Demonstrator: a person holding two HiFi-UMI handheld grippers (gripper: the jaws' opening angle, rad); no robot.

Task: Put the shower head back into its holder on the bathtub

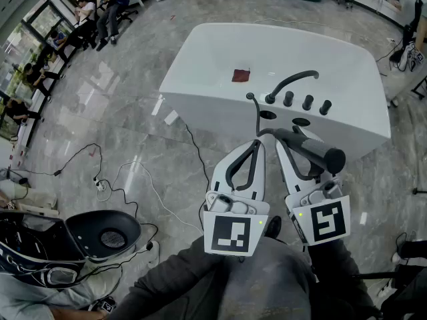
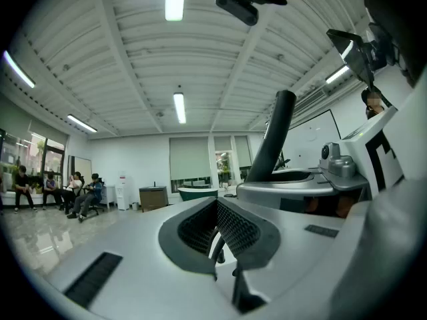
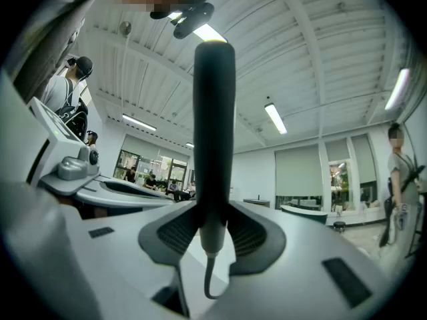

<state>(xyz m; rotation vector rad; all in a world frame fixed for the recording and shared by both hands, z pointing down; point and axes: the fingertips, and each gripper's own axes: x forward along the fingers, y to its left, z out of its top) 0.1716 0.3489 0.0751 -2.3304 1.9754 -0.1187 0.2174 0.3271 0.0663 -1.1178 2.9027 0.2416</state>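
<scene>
Grey marble floor (image 1: 133,112), white tub (image 1: 220,59) at 12 o'clock. Right gripper (image 1: 288,137) clamped on black shower head (image 1: 313,151), handle upright between pads in right gripper view (image 3: 213,132). Held near tub's front rim, at 5 o'clock of faucet (image 1: 290,82). Hose (image 1: 256,115) looping up toward rim. Left gripper (image 1: 255,144) just beside at 9 o'clock, fingers pressed together, nothing between.

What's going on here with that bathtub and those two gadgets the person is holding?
A person stands at a white bathtub with a hand-held gripper in each hand. The right gripper has its jaws shut on a dark shower head, hose attached, held over the tub's near edge by the faucet. The left gripper is beside it, its jaws shut on nothing. The shower head is not yet back on the tub.
</scene>
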